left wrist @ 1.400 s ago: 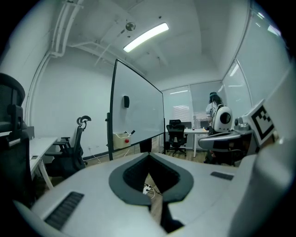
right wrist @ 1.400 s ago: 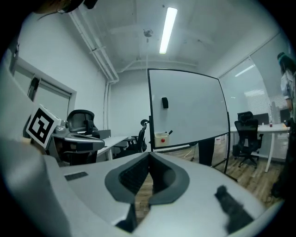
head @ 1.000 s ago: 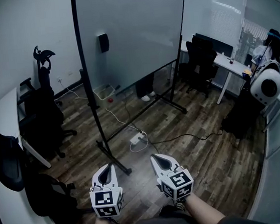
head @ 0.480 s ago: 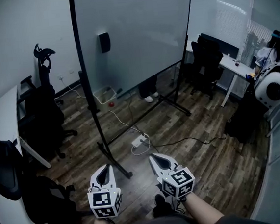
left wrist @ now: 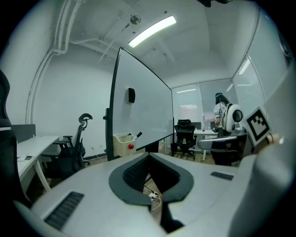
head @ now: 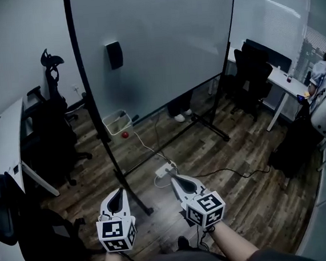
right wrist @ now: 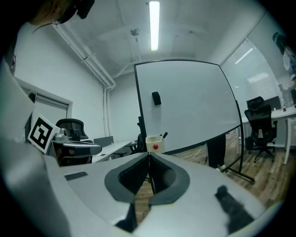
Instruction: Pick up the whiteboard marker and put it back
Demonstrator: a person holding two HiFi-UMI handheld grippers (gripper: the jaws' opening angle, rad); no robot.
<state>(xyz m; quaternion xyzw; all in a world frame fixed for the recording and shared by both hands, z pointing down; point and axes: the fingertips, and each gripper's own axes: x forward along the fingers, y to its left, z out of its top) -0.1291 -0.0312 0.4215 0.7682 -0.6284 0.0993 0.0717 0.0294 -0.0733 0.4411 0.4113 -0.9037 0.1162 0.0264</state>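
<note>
**Left gripper**: jaws pressed together, nothing between them.

**Right gripper**: likewise closed and empty.

**Whiteboard marker**: dark end poking from a white box hung on the whiteboard, well ahead of both grippers and a little above their line.

**Risks (judged, not seen):**
- Jaws that arrive pressed together would knock the marker deeper into the box.
- The power strip and its cables, on the floor just ahead of the grippers, could catch a foot on approach.
</note>
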